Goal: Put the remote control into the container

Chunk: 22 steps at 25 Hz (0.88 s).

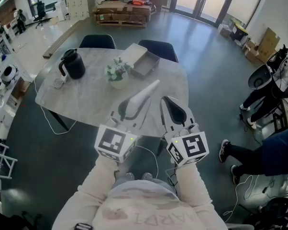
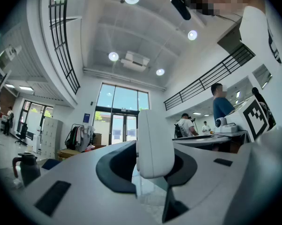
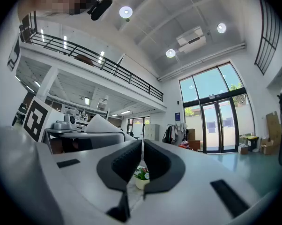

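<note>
Left hand-held gripper [image 1: 130, 107]: closed on the white remote control [image 1: 145, 93]. In the left gripper view the remote control [image 2: 154, 144] stands upright between the 2 dark pads, pinched at its lower part, with its upper end rising clear above them. In the head view it sticks out ahead of this hand-held gripper, slanting forward and to the right, seen against the pale top of the bench [image 1: 86, 99]. Right hand-held gripper [image 1: 171, 105]: just to the right of the left one and apart from the remote control. Its jaws are drawn together to a thin slit with nothing gripped. Container [image 1: 145, 64]: a shallow grey open tray on the bench, well ahead of both hand-held grippers and near the far edge. The remote control is not in it. Plant [image 1: 117, 74]: small, in a white pot, ahead of the left hand-held gripper and just left of the container. The same plant [image 3: 141, 174] shows through the slit of the right jaws. Black jug [image 1: 72, 63]: further ahead and to the left, also visible low at the left edge of the left gripper view [image 2: 25, 168]. 2 dark chairs [image 1: 97, 41] stand beyond the bench.
</note>
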Tool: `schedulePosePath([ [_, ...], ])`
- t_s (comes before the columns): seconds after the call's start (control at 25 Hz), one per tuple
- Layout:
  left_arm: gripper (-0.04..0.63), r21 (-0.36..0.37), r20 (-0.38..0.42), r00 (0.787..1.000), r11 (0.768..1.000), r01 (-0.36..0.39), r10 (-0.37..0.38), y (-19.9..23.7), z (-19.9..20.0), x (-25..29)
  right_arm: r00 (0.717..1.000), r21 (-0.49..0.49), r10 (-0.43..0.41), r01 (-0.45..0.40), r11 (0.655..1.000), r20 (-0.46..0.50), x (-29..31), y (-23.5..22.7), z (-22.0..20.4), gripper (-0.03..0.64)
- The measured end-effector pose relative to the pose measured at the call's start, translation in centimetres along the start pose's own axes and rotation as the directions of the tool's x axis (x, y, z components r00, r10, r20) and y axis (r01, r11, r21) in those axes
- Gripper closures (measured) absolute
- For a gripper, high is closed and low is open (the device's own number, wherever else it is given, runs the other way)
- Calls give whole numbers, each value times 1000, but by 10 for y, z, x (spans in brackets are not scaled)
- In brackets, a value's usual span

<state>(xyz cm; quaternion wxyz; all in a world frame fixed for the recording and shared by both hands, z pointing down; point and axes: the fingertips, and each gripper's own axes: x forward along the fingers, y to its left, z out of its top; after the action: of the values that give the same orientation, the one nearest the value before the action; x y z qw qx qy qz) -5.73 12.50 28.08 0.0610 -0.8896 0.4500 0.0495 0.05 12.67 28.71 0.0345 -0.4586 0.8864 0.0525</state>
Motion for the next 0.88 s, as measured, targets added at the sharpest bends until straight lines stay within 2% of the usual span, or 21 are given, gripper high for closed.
schedulePosePath([
  [0.6,477,-5,1,1000,1000,-1,1,3,0,-9,1000,-2,3,-3,1000,-1,0,11,2,598],
  [0.88,477,3,-8,1000,1000,4,-4,9,2,-9,1000,44,-11,9,999,30,1,15,8,598],
])
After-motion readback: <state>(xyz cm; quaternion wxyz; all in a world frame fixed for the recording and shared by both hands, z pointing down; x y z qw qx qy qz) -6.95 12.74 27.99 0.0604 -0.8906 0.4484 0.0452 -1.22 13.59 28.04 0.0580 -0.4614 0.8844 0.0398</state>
